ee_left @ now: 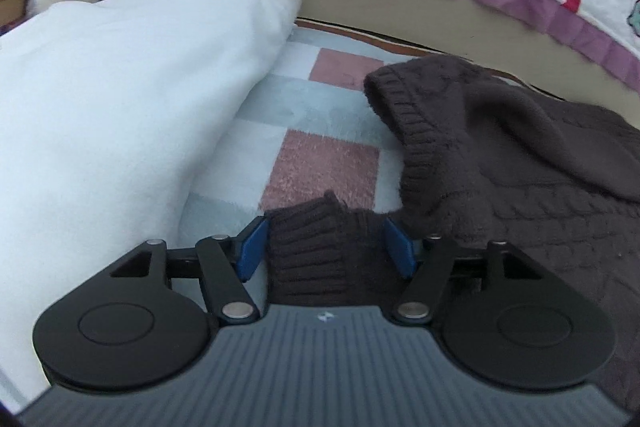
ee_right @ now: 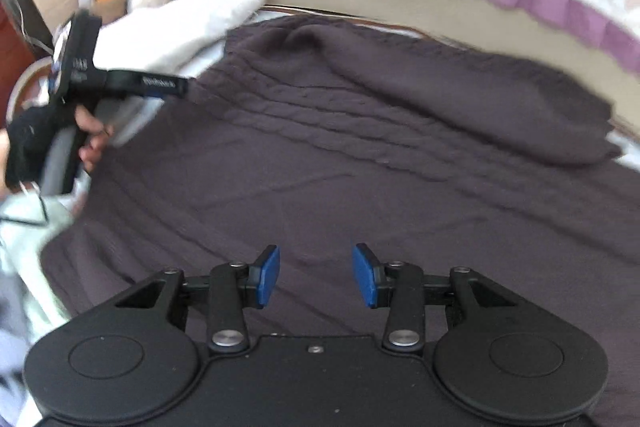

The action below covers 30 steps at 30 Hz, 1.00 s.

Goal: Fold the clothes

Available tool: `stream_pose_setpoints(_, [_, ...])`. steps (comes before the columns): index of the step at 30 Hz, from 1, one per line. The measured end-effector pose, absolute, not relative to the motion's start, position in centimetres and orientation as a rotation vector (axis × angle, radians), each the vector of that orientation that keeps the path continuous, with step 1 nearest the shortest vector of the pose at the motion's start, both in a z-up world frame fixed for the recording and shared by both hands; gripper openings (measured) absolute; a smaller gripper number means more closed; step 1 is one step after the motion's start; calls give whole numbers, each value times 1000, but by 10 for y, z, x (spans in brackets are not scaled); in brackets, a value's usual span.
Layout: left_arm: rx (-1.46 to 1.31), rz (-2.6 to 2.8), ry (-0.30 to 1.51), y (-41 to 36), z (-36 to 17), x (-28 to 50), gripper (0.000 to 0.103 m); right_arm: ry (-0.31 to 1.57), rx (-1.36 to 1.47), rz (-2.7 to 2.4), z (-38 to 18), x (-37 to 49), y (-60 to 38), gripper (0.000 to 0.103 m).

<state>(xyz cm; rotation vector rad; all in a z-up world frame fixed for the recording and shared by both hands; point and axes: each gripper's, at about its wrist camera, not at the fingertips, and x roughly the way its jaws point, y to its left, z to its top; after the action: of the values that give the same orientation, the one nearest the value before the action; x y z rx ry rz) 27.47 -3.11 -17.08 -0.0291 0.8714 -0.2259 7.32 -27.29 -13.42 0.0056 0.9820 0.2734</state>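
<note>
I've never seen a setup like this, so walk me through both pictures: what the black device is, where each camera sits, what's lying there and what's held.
No robot here: a person holds a two-finger gripper in each hand, each with a camera looking along its blue pads. The left view shows the left gripper with a ribbed cuff of the dark brown knit sweater between its pads. The right view shows the right gripper open, holding nothing, above the sweater spread out on a checked blanket. A white pillow lies beside it.
</note>
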Motion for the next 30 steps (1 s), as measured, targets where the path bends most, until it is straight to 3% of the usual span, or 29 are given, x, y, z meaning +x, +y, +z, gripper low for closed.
stream_pose_setpoints(1, [-21, -243, 860, -32, -170, 272, 31, 984, -15, 262, -133, 70, -278, 46])
stream_pose_setpoints(2, [-11, -261, 845, -33, -169, 268, 20, 988, -22, 254, -134, 68, -284, 46])
stream_pose_setpoints(5, [237, -205, 618, -41, -140, 231, 18, 1001, -3, 220, -142, 63, -303, 46])
stream_pose_setpoints(8, [406, -104, 397, -42, -109, 197, 24, 1007, 56, 173, -151, 60, -321, 47])
stream_pose_setpoints(9, [438, -72, 345, -40, -102, 189, 39, 1013, 92, 158, -156, 61, -327, 47])
stream_pose_setpoints(10, [439, -35, 373, -38, -107, 196, 45, 1020, 133, 144, -162, 63, -333, 47])
stream_pose_setpoints(14, [319, -46, 562, -19, -120, 216, 45, 1035, 283, 107, -180, 69, -344, 51])
stream_pose_setpoints(18, [112, -76, 611, 20, -122, 189, 59, 1027, 286, 121, -179, 68, -346, 53])
stream_pose_setpoints(22, [-43, -26, 739, 60, -141, 170, 59, 1005, 303, 121, -179, 65, -349, 54])
stream_pose_setpoints(26, [-233, -33, 838, 89, -159, 166, 61, 997, 297, 135, -181, 68, -341, 64])
stream_pose_setpoints(30, [-464, -62, 904, 98, -179, 171, 61, 983, 230, 150, -181, 67, -333, 65])
